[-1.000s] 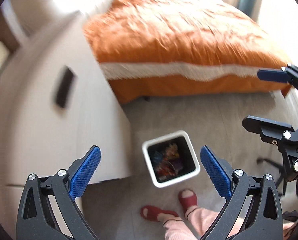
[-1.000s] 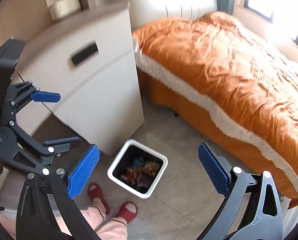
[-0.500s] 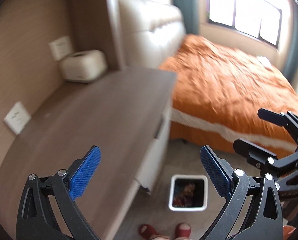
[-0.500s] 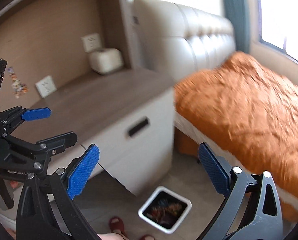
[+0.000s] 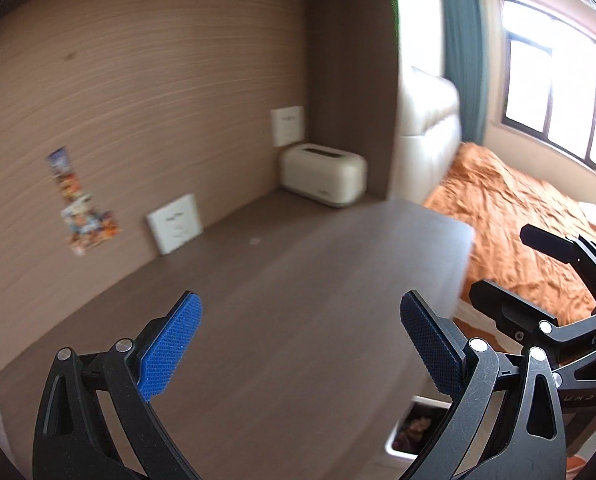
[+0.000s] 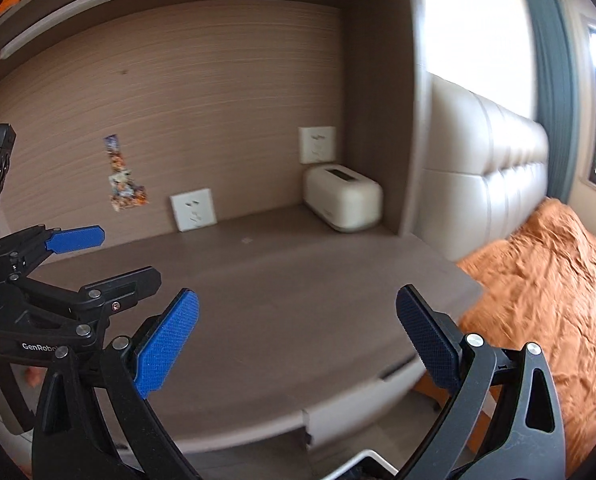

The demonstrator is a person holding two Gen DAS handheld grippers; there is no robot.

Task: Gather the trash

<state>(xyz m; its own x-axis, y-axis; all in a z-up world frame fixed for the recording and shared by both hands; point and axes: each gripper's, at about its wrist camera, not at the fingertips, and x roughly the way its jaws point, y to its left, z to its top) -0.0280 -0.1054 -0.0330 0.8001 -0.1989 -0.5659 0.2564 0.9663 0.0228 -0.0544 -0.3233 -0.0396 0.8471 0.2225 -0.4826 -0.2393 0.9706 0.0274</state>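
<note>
My left gripper point(image 5: 300, 316) hangs open and empty above the brown desk top point(image 5: 281, 304). My right gripper point(image 6: 298, 312) is open and empty too, over the same desk point(image 6: 281, 300). In each wrist view the other gripper shows at the side: the right gripper point(image 5: 500, 263) on the right, the left gripper point(image 6: 125, 256) on the left. A small white scrap point(image 5: 253, 241) point(image 6: 246, 241) lies on the desk far ahead of both. The white trash bin point(image 5: 414, 428) with colourful wrappers inside stands on the floor below the desk edge; only the bin rim point(image 6: 362, 460) shows in the right wrist view.
A white tissue box point(image 5: 324, 178) point(image 6: 342, 200) sits in the desk's back right corner. Two wall sockets point(image 5: 175, 224) point(image 5: 285, 126) and a colourful paper strip point(image 5: 83, 204) are on the back wall. The orange bed point(image 6: 538, 300) lies to the right.
Both grippers have swung up from looking down at the bin and floor to facing the desk top and back wall. Both stayed open and empty.
</note>
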